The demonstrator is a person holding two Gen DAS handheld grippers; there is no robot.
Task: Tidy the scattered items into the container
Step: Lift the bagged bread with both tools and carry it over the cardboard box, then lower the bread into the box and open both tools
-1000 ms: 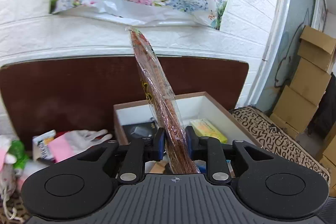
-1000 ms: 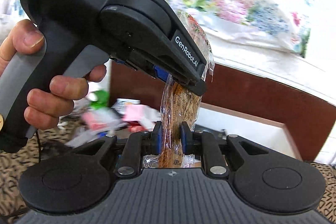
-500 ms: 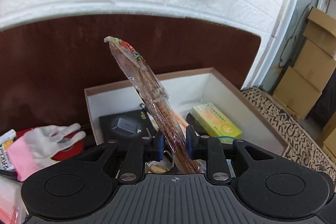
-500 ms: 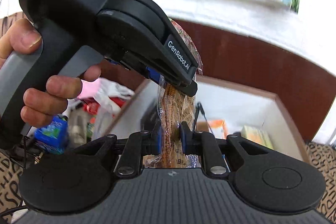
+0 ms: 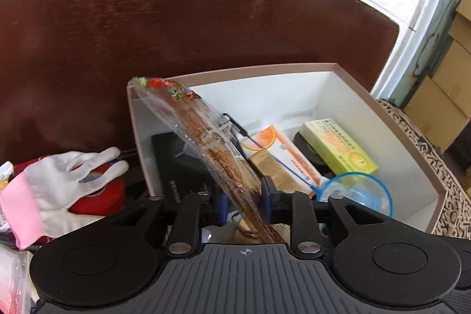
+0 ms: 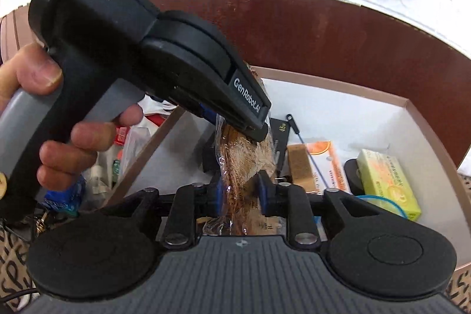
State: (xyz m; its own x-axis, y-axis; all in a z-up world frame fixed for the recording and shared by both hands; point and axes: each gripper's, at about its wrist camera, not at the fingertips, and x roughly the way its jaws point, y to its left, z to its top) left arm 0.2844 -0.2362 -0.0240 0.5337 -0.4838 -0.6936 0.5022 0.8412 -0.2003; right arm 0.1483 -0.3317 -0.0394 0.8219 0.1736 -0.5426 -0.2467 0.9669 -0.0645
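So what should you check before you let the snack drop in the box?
1. Both tongs grip the snack packet: ok. The left tongs and the right tongs are each shut on it.
2. Packet is over the box: ok, it hangs above the open top.
3. Room inside: not ok yet. A yellow carton, an orange carton and a black case already cover much of the floor.
4. Packet sealed: cannot tell.
5. Other things left outside: not ok. A glove and red tape roll lie beside the box.
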